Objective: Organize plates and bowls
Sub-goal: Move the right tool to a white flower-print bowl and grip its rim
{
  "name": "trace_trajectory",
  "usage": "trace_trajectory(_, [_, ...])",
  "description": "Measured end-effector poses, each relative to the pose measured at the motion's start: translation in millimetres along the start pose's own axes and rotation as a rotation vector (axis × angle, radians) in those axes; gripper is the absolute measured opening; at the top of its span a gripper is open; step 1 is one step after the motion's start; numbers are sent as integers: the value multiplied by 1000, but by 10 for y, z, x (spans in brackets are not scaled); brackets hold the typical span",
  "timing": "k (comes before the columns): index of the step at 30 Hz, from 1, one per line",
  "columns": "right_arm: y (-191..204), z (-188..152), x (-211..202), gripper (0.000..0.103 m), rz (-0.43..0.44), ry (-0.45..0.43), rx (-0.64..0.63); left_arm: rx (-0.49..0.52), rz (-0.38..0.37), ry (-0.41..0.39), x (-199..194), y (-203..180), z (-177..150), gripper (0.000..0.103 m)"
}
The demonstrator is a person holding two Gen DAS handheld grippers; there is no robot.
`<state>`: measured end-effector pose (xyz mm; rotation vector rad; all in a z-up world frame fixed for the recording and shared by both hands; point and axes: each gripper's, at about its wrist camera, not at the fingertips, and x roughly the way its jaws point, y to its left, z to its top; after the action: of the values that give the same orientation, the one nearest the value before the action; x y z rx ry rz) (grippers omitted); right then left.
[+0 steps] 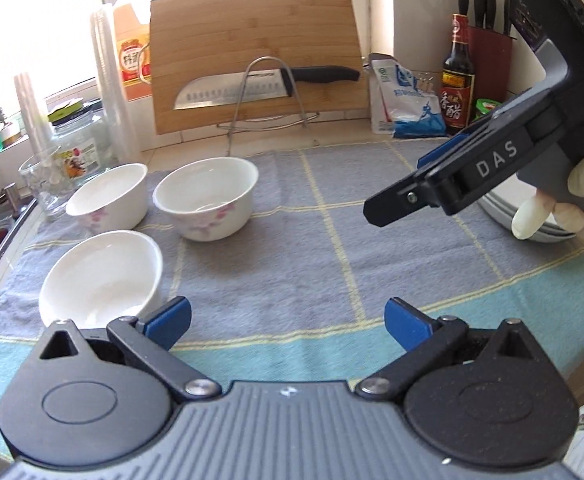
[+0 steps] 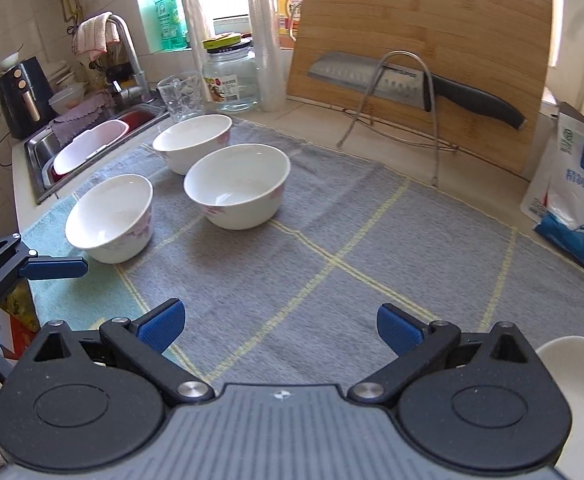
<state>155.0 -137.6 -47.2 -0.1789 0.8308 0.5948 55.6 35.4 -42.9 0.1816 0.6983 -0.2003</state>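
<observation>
plates (image 1: 531,229): mostly hidden behind right gripper (image 1: 395,204) and gloved hand (image 1: 571,196)
white dish (image 2: 583,396): cut by right edge

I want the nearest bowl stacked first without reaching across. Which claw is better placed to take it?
Probably the left claw: it is open, with the nearest bowl right beside its left finger. The right claw, also open, sits farther off over bare cloth.

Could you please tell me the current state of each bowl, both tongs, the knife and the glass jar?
Nearest white ceramic bowl: upright, empty, on the grey checked towel.
Middle white floral bowl: upright, empty.
Far white floral bowl: upright, empty.
Left tongs: open, holding nothing.
Right tongs: open, holding nothing.
Black-handled steel knife: lying across the wire rack.
Clear glass jar: lidded.
</observation>
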Motion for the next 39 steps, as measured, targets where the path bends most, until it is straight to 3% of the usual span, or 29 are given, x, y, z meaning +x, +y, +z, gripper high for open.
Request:
trace_trajectory(13, [1007, 485, 587, 103, 46, 3, -107, -24, 74, -1, 16, 1071, -419, 102])
trace_trajectory(24, [1303, 710, 1002, 103, 116, 14, -134, 12, 11, -53, 245, 1304, -393, 100])
trace_trajectory(29, [1342, 769, 1100, 91, 143, 31, -140, 27, -12, -67, 288, 1317, -380, 98])
trace_trajectory(32, [1337, 787, 1150, 84, 159, 44, -136, 35, -22, -61, 311, 1320, -377, 87])
trace_trajectory(39, [1292, 781, 1201, 72, 194, 64, -115, 36, -29, -75, 285, 1323, -364, 86])
